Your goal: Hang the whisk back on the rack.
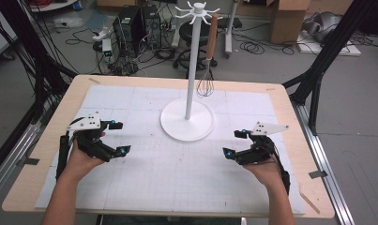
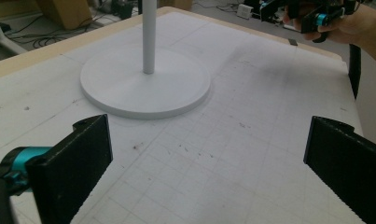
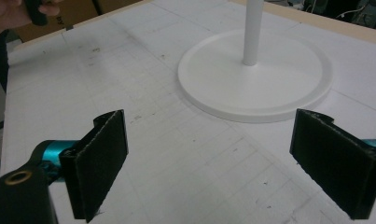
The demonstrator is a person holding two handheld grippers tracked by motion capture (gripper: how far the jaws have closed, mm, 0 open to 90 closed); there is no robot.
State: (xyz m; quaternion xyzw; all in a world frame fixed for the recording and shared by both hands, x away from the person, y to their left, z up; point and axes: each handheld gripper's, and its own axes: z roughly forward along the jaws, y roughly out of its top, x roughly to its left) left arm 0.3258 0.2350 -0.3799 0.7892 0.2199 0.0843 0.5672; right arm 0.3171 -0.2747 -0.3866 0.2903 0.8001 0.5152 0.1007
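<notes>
Table | gridded mat unlettered | whisk hangs on stand

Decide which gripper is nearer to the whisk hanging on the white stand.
Right, though not by much. The whisk hangs just right of the stand's pole. The right gripper sits below and right of it; the left gripper lies farther away, across the stand's base.

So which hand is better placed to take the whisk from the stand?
Probably right. The whisk hangs on the right side of the stand, nearer the open right tongs. The left tongs, also open, would have to reach past the pole.
</notes>
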